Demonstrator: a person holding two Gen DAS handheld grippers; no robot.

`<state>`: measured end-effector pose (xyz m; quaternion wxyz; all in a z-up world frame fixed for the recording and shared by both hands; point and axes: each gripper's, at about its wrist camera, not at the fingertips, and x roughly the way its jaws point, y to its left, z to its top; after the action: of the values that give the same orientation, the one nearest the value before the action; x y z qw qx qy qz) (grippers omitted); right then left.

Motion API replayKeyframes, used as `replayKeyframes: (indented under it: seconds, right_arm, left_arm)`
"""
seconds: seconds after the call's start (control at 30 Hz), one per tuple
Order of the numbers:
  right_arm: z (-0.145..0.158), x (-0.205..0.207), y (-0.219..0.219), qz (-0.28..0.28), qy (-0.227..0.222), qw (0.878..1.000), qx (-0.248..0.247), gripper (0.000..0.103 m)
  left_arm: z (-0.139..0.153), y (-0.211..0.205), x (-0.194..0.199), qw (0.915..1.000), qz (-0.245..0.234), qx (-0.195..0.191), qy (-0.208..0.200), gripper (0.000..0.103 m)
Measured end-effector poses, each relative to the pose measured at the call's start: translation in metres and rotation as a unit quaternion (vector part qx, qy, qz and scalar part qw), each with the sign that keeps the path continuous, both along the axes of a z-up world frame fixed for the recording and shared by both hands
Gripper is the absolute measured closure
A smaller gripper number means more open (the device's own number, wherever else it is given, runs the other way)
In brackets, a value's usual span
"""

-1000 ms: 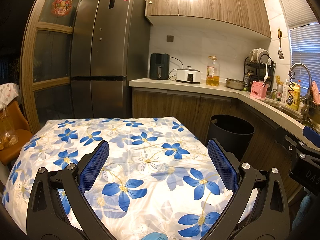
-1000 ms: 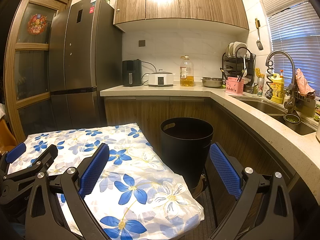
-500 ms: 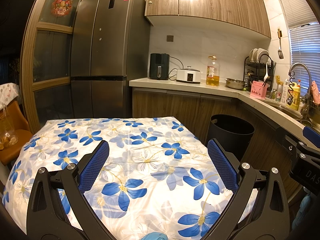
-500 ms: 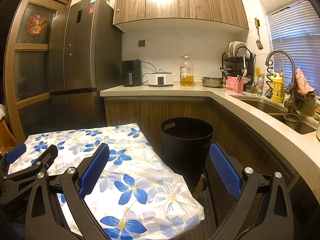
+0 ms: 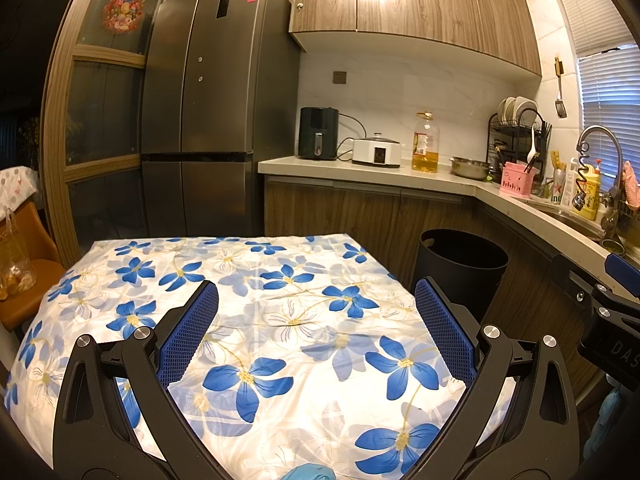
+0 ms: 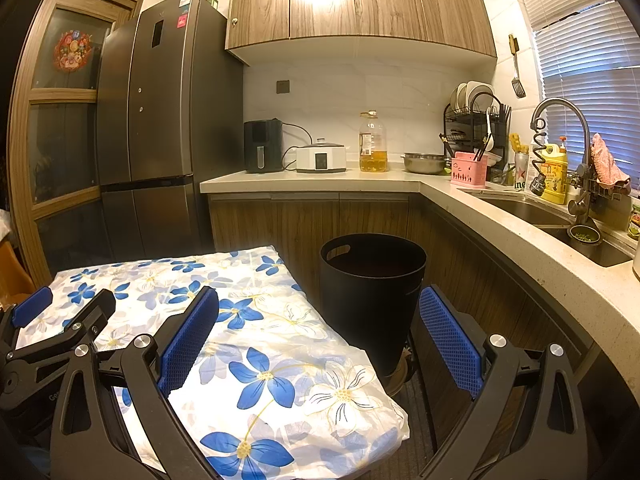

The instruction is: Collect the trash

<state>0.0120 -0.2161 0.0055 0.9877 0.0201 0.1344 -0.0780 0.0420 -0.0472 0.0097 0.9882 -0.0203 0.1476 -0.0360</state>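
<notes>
Both the left gripper (image 5: pixel 316 328) and the right gripper (image 6: pixel 318 330) are held spread and empty above the table (image 5: pixel 280 320). No trash is seen there. The collecting seems done or not begun; the bin (image 6: pixel 372 280) stands off the table's right edge.

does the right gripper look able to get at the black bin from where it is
Probably yes: the right gripper is open and empty, and the black bin stands open-topped just ahead beside the table, nothing between them.

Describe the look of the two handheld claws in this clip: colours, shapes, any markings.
Both match: the left claw and right claw have black plastic frames with triangular cut-outs, silver screw heads at the pivots, and long blue fingers with a dimpled grip texture. White lettering shows partly on the bodies, too cropped to read. No cables visible.
</notes>
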Motion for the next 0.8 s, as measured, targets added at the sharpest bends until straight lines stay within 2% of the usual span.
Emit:
replayKeyframes:
  seconds: [0.57, 0.8]
  right_arm:
    - [-0.0021, -0.0003, -0.0004, -0.001, 0.001, 1.0, 0.003, 0.006]
    - [-0.0032, -0.0006, -0.001, -0.002, 0.001, 1.0, 0.005, 0.006]
  left_arm:
    - [-0.0016, -0.0061, -0.0004, 0.9996, -0.026, 0.003, 0.006, 0.006]
    - [-0.0025, -0.0045, -0.0017, 0.9999, -0.011, 0.007, -0.001, 0.009]
